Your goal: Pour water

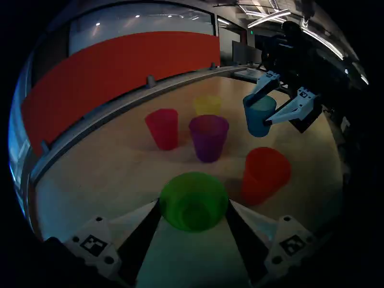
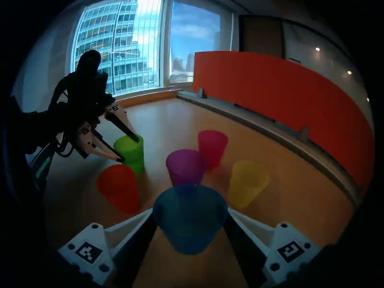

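Right up close, the left claw [image 1: 193, 213] is pinching the green cup [image 1: 193, 199], both fingers pressed to its sides. We look down into its mouth, and there's no water I can make out. Over in the right gripper view it's the same story: the right claw [image 2: 190, 225] clamps the blue cup [image 2: 190, 216] by its walls, and whether it holds water I can't tell. So both cups are in hand, and I'd call this the line-up before the pour, though which cup is the giver isn't clear. The next move calls for bringing one rim just above the other, then a slow tilt, with the receiver kept level and both kept off the bystanders. Those stand just beyond on the counter [image 1: 120, 177]: a red cup [image 1: 265, 175] nearest, a purple cup [image 1: 209, 137] in the middle, a pink cup [image 1: 163, 128] beside it and a yellow cup [image 1: 207, 104] behind. Any writing? The cups look plain, with no brand or label to read; the only print is the black-and-white square markers [image 1: 93, 245] on the claw fingers — patterns, not words. Far back runs an orange wall panel [image 1: 120, 72].
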Demonstrator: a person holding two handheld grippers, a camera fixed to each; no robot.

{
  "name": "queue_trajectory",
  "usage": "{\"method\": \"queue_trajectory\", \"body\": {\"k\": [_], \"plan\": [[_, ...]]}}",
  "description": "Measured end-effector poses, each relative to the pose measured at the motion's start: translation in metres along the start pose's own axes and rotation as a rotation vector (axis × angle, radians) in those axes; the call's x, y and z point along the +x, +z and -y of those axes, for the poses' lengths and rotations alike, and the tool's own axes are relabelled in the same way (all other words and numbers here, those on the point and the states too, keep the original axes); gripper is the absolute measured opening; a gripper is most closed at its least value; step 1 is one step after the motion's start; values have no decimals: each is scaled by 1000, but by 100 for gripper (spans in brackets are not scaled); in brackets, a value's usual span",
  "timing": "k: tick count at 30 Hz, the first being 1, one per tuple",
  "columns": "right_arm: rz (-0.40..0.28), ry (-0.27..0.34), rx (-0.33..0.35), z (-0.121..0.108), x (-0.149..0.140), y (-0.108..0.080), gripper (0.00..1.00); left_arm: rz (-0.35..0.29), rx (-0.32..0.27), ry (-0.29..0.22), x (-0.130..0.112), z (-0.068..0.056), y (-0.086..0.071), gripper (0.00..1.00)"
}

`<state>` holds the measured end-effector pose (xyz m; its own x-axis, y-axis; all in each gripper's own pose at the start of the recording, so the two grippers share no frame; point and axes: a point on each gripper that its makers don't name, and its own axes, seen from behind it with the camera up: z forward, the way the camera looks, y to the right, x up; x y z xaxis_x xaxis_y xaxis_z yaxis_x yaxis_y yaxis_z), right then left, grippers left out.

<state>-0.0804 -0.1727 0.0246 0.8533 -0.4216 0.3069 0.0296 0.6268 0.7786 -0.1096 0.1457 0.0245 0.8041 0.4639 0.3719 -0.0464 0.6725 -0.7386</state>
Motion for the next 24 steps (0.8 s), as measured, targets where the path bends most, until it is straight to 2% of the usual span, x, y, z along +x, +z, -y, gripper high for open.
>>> {"method": "queue_trajectory", "body": {"k": [7, 11, 24], "plan": [[-2, -1, 1, 1, 0, 0, 91, 1, 18, 15, 1, 4, 1, 91], [-2, 3, 3, 1, -1, 0, 91, 4, 11, 4, 0, 3, 1, 99], [-5, 17, 5, 3, -5, 4, 91, 4, -6, -20, -3, 0, -6, 100]]}}
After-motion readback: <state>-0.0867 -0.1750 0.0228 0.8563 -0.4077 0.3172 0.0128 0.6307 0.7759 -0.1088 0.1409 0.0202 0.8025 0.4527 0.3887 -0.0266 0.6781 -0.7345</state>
